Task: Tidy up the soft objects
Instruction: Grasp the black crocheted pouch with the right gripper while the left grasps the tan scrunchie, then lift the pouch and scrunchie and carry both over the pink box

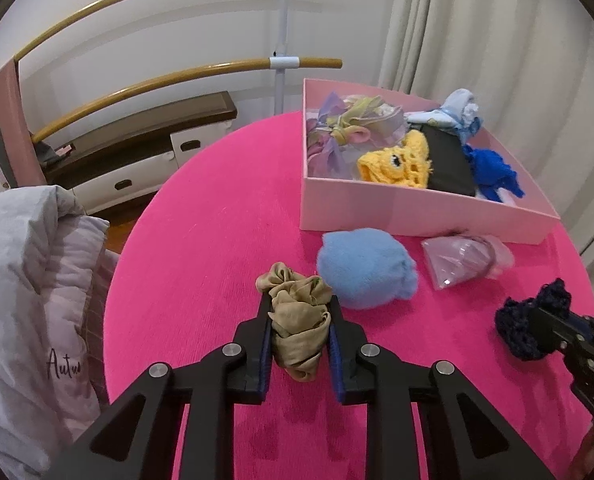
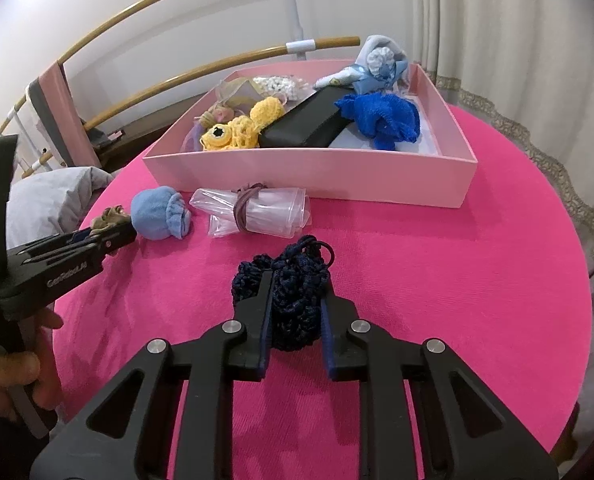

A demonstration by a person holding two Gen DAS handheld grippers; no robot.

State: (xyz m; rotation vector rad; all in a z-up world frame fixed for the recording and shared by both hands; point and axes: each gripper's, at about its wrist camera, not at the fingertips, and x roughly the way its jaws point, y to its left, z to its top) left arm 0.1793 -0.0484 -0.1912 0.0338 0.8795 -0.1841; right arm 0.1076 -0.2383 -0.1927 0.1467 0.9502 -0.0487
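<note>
My left gripper (image 1: 299,306) is shut on a crumpled tan cloth (image 1: 297,320), which bulges out between the blue pads just above the pink tabletop (image 1: 217,240). In the right wrist view that gripper (image 2: 113,226) shows at the far left, with the tan cloth (image 2: 111,216) poking past its tips. My right gripper (image 2: 297,284) is shut on a dark navy crochet piece (image 2: 293,292). In the left wrist view the same navy piece (image 1: 525,320) sits at the right edge. A pink box (image 2: 309,176) of soft items stands at the back.
A light blue plush ball (image 1: 361,268) and a clear plastic bag bound with a band (image 2: 253,212) lie in front of the box. The box (image 1: 417,208) holds a yellow crochet toy (image 2: 237,128), a black case (image 2: 309,124) and blue cloth (image 2: 381,116). Bedding (image 1: 29,280) lies left; curtains hang right.
</note>
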